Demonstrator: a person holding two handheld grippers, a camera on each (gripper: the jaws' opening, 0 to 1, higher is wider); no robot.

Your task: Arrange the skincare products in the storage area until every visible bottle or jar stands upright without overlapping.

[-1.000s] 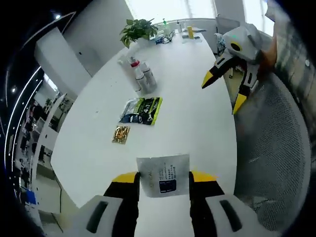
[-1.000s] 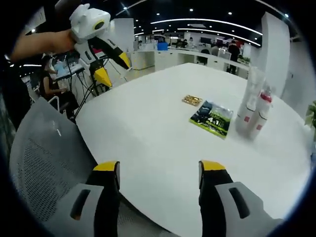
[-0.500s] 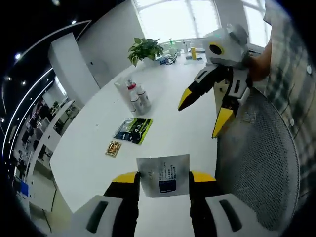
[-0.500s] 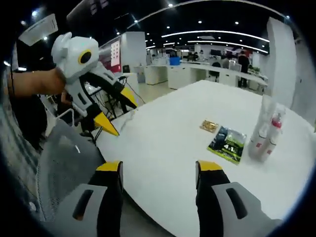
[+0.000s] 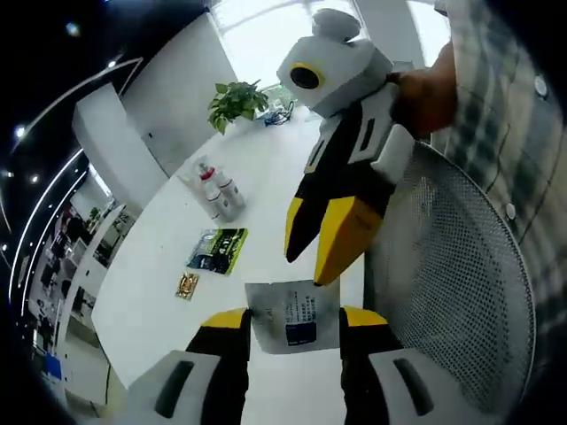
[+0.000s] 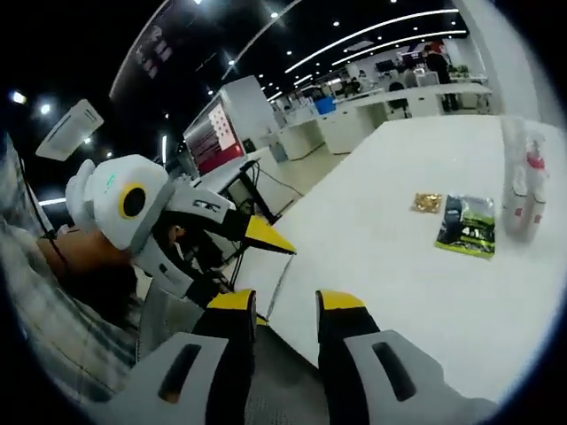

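Left gripper view: left tongs [image 5: 294,317] clamped on white sachet [image 5: 293,317] above white table [image 5: 266,186]; right tongs [image 6: 286,301] narrowly parted, empty, open-plan office behind.

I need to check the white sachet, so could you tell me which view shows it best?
The left gripper view: the white sachet sits close between the left gripper and its printed face is toward the camera. The right gripper view shows it edge-on, a thin pale sliver at the table edge.
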